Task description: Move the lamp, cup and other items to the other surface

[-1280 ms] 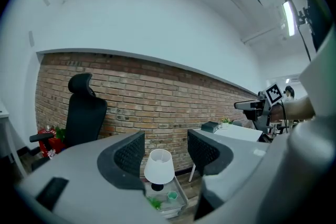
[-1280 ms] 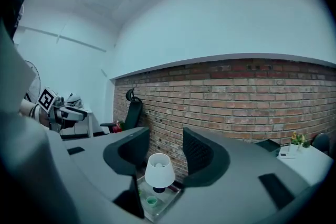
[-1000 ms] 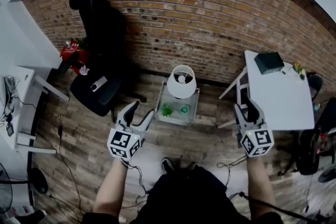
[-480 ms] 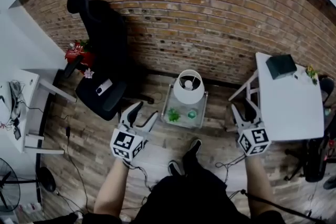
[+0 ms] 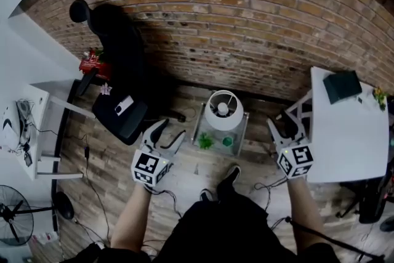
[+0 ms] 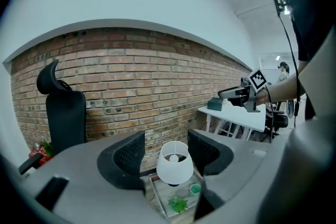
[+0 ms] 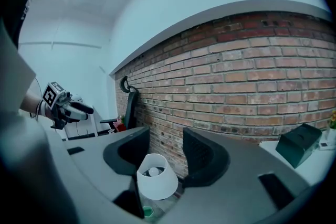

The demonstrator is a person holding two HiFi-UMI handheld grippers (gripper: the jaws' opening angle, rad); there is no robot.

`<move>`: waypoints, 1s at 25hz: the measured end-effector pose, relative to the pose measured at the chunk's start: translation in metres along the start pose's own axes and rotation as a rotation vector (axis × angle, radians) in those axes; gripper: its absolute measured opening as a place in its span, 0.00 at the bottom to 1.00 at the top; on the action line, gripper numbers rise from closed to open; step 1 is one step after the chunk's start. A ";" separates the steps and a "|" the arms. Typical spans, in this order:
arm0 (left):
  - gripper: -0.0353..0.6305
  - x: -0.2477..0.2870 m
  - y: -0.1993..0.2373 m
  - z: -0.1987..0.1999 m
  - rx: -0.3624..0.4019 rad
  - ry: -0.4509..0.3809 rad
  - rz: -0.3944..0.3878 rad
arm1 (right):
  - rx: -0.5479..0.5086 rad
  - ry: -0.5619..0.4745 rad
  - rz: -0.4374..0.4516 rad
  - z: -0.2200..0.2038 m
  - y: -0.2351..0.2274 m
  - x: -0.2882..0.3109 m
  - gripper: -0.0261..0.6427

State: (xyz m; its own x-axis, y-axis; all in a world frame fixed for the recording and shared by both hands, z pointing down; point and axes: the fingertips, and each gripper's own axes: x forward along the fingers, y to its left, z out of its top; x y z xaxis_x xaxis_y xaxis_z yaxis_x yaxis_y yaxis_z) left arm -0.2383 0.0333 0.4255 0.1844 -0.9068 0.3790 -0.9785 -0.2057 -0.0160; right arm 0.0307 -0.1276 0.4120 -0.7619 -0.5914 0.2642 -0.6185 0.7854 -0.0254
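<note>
A white-shaded lamp (image 5: pixel 223 109) stands on a small low glass table (image 5: pixel 242 135) against the brick wall. In front of it on the same table sit a small green plant (image 5: pixel 205 142) and a green cup (image 5: pixel 228 141). My left gripper (image 5: pixel 167 132) is held in the air left of the table, open and empty. To the table's right my right gripper (image 5: pixel 284 125) hangs open with nothing in it. In the left gripper view the lamp (image 6: pixel 175 163), cup (image 6: pixel 195 189) and plant (image 6: pixel 177 204) show between the jaws, well beyond them. In the right gripper view the lamp (image 7: pixel 155 177) shows likewise.
A white table (image 5: pixel 348 126) at the right carries a dark box (image 5: pixel 343 85) and a small plant (image 5: pixel 378 95). A black office chair (image 5: pixel 117 71) stands left of the low table. A white desk (image 5: pixel 31 126) and a floor fan (image 5: pixel 15 218) are at far left. Cables lie on the wooden floor.
The person has stepped toward the low table, so the lamp and table sit lower and nearer in the head view. Both grippers keep the same opening.
</note>
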 end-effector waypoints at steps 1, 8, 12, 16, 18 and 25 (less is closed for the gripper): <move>0.43 0.007 0.000 -0.001 -0.003 0.009 -0.004 | 0.006 0.007 0.006 -0.004 -0.005 0.005 0.34; 0.43 0.049 0.005 -0.013 0.050 0.065 -0.042 | 0.020 0.063 0.049 -0.032 -0.026 0.033 0.34; 0.43 0.072 0.015 -0.029 0.062 0.084 -0.092 | -0.009 0.119 0.059 -0.047 -0.027 0.047 0.34; 0.43 0.104 0.028 -0.052 0.080 0.135 -0.175 | -0.016 0.189 0.044 -0.062 -0.026 0.067 0.34; 0.43 0.124 0.033 -0.066 0.113 0.148 -0.236 | -0.015 0.215 0.037 -0.072 -0.025 0.077 0.34; 0.43 0.185 0.047 -0.121 0.189 0.228 -0.435 | -0.036 0.258 0.030 -0.121 -0.026 0.101 0.34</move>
State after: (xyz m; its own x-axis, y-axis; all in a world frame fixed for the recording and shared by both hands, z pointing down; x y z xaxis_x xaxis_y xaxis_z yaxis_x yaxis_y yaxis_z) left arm -0.2611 -0.0996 0.6070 0.5247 -0.6243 0.5788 -0.7783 -0.6272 0.0291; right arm -0.0069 -0.1850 0.5564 -0.7025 -0.5049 0.5015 -0.5855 0.8107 -0.0040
